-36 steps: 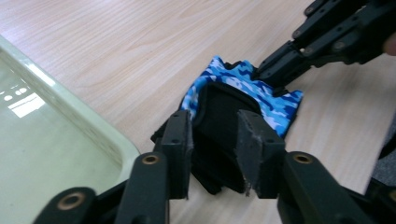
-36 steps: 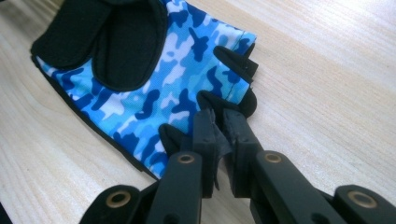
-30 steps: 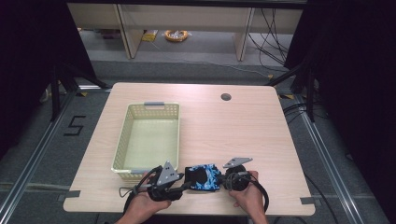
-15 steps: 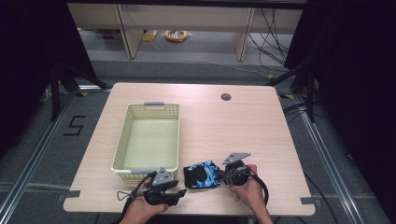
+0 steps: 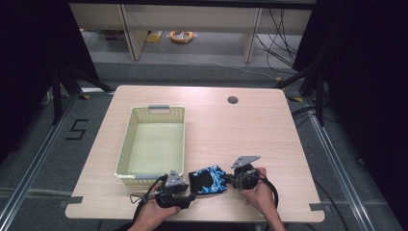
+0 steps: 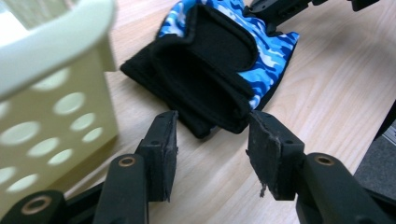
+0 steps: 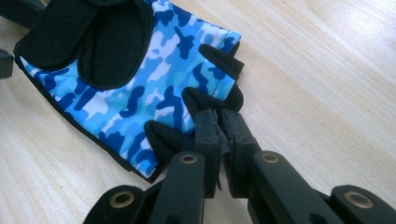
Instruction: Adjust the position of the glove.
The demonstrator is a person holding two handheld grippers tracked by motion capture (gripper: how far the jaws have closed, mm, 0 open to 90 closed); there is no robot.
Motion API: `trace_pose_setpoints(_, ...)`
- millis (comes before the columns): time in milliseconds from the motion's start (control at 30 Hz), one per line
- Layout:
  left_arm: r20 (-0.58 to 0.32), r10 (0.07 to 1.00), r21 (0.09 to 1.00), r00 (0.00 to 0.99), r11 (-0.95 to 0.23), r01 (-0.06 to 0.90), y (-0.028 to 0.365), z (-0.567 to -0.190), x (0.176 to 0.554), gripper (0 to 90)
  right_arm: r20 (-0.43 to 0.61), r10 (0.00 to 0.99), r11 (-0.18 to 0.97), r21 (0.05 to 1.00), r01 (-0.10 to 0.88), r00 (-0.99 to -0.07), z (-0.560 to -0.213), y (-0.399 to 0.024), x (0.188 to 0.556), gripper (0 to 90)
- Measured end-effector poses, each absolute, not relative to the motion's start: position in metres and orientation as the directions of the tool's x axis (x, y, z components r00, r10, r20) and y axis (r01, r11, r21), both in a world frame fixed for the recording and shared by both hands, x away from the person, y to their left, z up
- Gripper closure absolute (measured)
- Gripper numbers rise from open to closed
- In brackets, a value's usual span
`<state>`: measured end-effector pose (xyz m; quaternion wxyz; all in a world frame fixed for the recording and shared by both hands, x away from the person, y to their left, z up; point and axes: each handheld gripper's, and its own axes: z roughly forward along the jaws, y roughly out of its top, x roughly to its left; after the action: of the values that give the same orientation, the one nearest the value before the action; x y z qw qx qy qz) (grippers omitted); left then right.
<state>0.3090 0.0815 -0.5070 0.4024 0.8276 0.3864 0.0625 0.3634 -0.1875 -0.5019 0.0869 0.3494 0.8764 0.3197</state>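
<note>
High view: a blue camouflage glove (image 5: 208, 180) lies on the wooden table (image 5: 231, 130) near its front edge, just beside the near right corner of a pale yellow basket (image 5: 153, 139). The right gripper (image 7: 219, 128) has its jaws pinched together on a black finger stub at the glove's edge. The left gripper (image 6: 212, 140) sits low at the glove's cuff end, its jaws having just been opening; they stand apart, the black cuff edge between the tips with no pad pressing on it.
</note>
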Motion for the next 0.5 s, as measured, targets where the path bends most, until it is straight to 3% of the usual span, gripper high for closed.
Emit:
trace_pose_setpoints(233, -0.227, 0.692, 0.714, 0.685, -0.360, 0.600, 0.079, -0.507, 0.313, 52.4, 0.117, 0.710, 0.465, 0.661, 0.588, -0.694, -0.494, -0.189, 0.363, 81.6)
trace_pose_setpoints(500, -0.235, 0.696, 0.707, 0.679, -0.356, 0.610, 0.080, -0.508, 0.314, 53.2, 0.199, 0.757, 0.362, 0.665, 0.653, -0.622, -0.491, -0.180, 0.368, 61.0)
